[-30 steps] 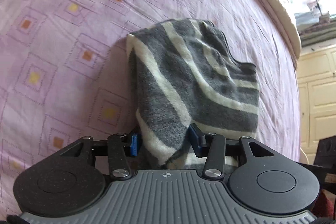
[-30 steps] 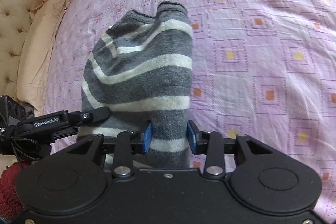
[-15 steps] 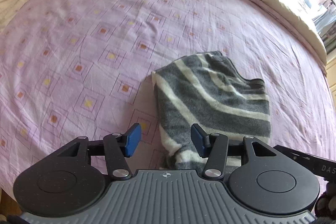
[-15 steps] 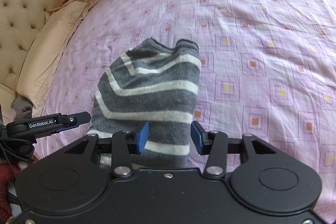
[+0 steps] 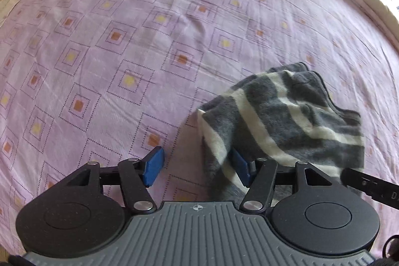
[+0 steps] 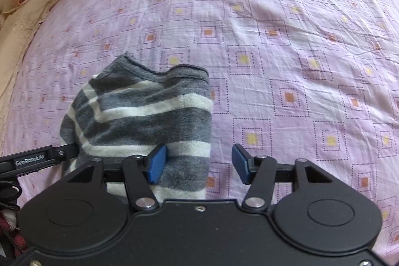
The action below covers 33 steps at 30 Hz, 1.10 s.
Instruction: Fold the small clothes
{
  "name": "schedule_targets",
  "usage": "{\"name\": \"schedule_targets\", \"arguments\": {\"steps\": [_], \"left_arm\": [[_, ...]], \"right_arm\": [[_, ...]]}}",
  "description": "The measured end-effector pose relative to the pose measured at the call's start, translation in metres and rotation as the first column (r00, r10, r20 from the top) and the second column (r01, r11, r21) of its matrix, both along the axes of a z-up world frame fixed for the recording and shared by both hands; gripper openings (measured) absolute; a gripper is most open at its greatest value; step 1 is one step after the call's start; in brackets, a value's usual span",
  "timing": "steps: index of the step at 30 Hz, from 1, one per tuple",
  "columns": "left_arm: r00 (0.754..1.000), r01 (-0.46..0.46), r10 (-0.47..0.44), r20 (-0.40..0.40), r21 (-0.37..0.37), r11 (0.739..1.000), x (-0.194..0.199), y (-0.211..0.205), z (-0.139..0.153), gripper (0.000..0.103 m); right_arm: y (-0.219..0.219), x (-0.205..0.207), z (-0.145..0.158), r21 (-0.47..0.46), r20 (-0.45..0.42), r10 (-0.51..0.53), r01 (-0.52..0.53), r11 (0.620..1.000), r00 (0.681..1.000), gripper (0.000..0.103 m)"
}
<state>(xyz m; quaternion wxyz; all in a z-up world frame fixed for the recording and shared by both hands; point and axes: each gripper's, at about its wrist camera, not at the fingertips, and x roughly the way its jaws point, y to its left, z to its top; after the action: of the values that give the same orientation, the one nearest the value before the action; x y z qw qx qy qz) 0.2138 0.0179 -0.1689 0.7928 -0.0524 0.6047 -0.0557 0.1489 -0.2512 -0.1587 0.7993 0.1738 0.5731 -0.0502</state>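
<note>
On the bed (image 5: 139, 46), both my tools, left tool (image 5: 197, 167) and right tool (image 6: 198, 163), just opened, gripping nothing; I'd pull straight off so the folded striped top (image 6: 147, 116) stays flat.

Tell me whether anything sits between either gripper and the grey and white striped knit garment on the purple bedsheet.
Nothing visible does. The grey and white striped knit garment lies alone on the purple patterned bedsheet, right by the open left gripper and open right gripper, whose jaws have just been opening.
</note>
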Motion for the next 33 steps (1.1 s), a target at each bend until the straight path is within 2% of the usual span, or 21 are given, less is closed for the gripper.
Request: {"name": "schedule_targets", "arguments": {"steps": [3, 5, 7, 9, 13, 21, 30, 33], "left_arm": [[0.998, 0.063, -0.063, 0.007, 0.028, 0.998, 0.003, -0.003, 0.000, 0.067], [0.996, 0.091, -0.092, 0.018, 0.055, 0.994, 0.002, -0.007, -0.001, 0.072], [0.996, 0.085, -0.087, 0.019, 0.072, 0.994, 0.003, -0.006, -0.003, 0.083], [0.997, 0.073, -0.073, 0.007, 0.093, 0.993, 0.006, -0.004, -0.008, 0.103], [0.996, 0.084, -0.084, -0.004, 0.068, 0.994, 0.013, 0.003, -0.014, 0.103], [0.996, 0.061, -0.066, 0.063, 0.066, 0.996, 0.002, 0.003, -0.013, 0.103], [0.997, 0.047, -0.051, 0.057, 0.064, 0.997, 0.005, 0.001, -0.012, 0.103], [0.997, 0.077, -0.078, 0.017, 0.069, 0.995, 0.010, 0.000, -0.008, 0.101]], "right_arm": [[-0.001, 0.002, -0.006, -0.014, -0.014, -0.017, 0.017, 1.000, 1.000, 0.071], [-0.002, 0.001, -0.009, -0.022, -0.018, -0.036, 0.036, 0.999, 0.999, 0.079], [-0.004, 0.001, -0.012, -0.014, -0.023, -0.062, 0.062, 0.998, 0.998, 0.084], [-0.007, 0.002, -0.014, -0.007, -0.028, -0.080, 0.080, 0.997, 0.996, 0.090], [-0.008, 0.006, -0.019, 0.020, -0.031, -0.088, 0.089, 0.996, 0.996, 0.103], [-0.009, 0.013, -0.022, 0.013, -0.022, -0.105, 0.105, 0.994, 0.994, 0.103], [-0.004, 0.013, -0.024, -0.033, 0.030, -0.110, 0.111, 0.993, 0.993, 0.103], [-0.006, 0.009, -0.021, -0.028, 0.066, -0.092, 0.094, 0.995, 0.994, 0.103]]}}
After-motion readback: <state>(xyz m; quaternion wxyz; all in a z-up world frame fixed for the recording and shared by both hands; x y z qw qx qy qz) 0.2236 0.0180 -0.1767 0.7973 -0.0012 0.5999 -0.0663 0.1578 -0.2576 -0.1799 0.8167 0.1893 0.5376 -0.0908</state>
